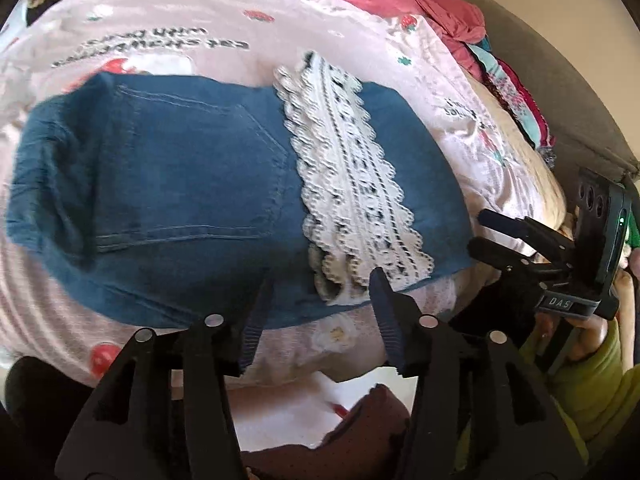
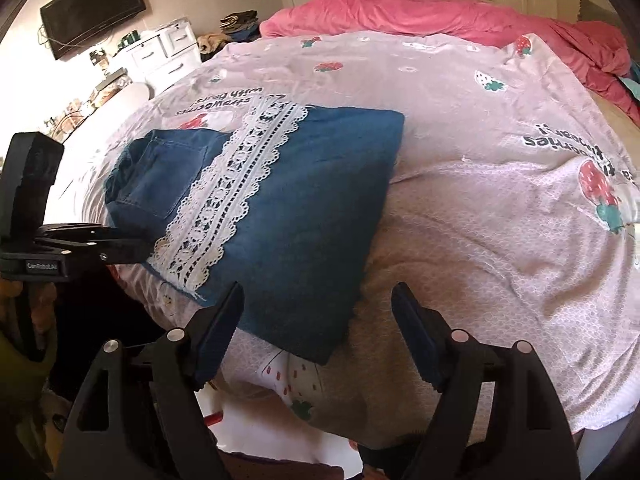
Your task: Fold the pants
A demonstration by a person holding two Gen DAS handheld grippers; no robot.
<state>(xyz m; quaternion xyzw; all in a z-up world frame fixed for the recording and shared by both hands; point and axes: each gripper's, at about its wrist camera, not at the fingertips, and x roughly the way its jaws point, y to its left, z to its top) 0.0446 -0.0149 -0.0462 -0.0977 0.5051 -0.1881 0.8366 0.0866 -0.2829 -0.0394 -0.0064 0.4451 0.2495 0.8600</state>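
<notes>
The blue denim pants (image 1: 180, 184) lie folded into a compact block on the pink strawberry-print bedspread (image 1: 460, 92), with a white lace band (image 1: 352, 184) running across them and a back pocket facing up. My left gripper (image 1: 318, 292) hovers open at the block's near edge, nothing pinched between its fingers. The same pants (image 2: 304, 208) fill the right wrist view. My right gripper (image 2: 319, 292) stands open over their near corner, its left finger (image 2: 224, 320) above the denim without clamping it. Each gripper shows in the other's view: the right gripper (image 1: 478, 231) and the left gripper (image 2: 136, 246).
A rumpled red-pink blanket (image 2: 420, 16) lies at the bed's far end. Colourful clothes (image 1: 512, 92) are piled against a grey headboard (image 1: 560, 72). A wall TV (image 2: 94, 10) and white drawers (image 2: 160, 52) stand beyond the bed. Paper with a red pen (image 1: 340, 408) lies below the bed's near edge.
</notes>
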